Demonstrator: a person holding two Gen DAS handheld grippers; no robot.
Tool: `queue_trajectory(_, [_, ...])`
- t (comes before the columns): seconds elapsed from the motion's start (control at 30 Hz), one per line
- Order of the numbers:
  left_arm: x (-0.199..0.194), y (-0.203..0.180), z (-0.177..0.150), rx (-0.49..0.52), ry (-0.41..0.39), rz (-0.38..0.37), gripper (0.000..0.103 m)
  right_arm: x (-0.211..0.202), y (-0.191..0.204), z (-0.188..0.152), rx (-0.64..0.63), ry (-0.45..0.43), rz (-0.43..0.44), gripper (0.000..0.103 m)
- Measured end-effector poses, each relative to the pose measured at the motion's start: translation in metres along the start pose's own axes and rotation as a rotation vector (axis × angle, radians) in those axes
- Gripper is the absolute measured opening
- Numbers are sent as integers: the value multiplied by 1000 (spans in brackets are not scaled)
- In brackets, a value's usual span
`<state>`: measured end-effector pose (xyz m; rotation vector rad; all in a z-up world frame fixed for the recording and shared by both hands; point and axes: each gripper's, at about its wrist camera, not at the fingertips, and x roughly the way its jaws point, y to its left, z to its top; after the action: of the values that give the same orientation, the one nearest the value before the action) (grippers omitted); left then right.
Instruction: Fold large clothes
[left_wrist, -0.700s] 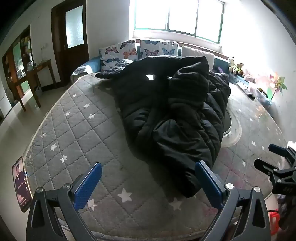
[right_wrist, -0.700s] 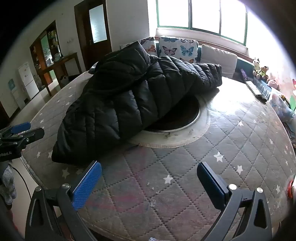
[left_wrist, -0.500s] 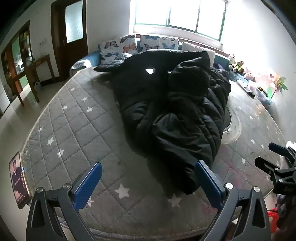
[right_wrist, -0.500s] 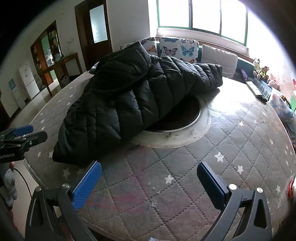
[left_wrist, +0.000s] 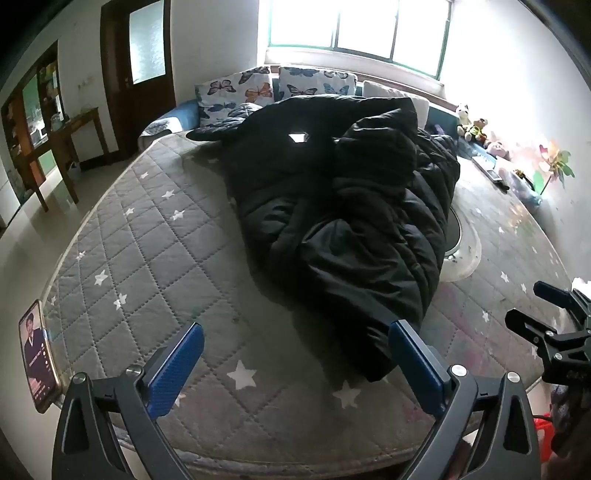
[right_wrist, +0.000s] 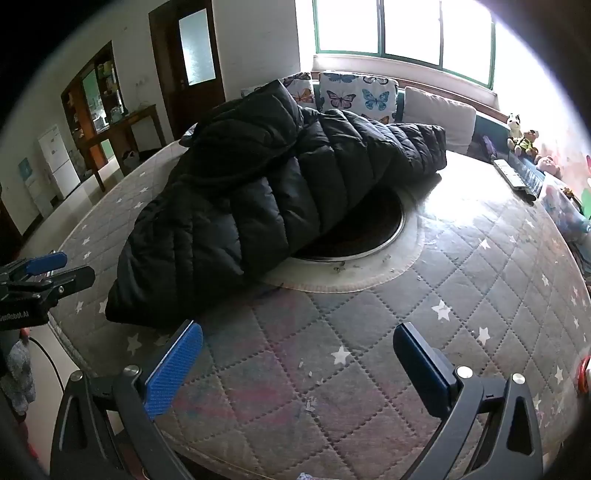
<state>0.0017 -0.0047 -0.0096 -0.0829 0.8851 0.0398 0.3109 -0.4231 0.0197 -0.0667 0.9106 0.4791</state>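
A big round bench (left_wrist: 155, 236) fills most of both views. It has a grey padded cover with white stars. A black puffy coat (left_wrist: 343, 221) lies in a heap on the bench. It covers the middle of the bench and runs back to the far edge, near the window. The coat hangs partly over a round hole (right_wrist: 362, 236) in the middle of the bench. The hole has a white ring around it. One end of the coat reaches almost to the near edge of the bench.

Behind the bench, past the coat, butterfly cushions (right_wrist: 354, 98) lean in a row. Soft toys (right_wrist: 521, 134) sit past the far right side of the bench. A phone (left_wrist: 37, 354) stands at the near left edge of the bench, well apart from the coat.

The left gripper (left_wrist: 295, 365) hangs over the near edge of the bench, with the coat's end just in front of it. Its blue jaws are spread wide and hold nothing. The right gripper (right_wrist: 299, 365) hangs over the near edge too, on the bare cover in front of the hole. Its jaws are also spread wide and hold nothing. Neither gripper touches the coat.
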Motion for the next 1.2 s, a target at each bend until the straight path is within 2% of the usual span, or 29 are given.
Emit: queue_trajectory(1.2, [13,-6,-1,12,49,-29,103,7,6,-3,-4,19,9,103])
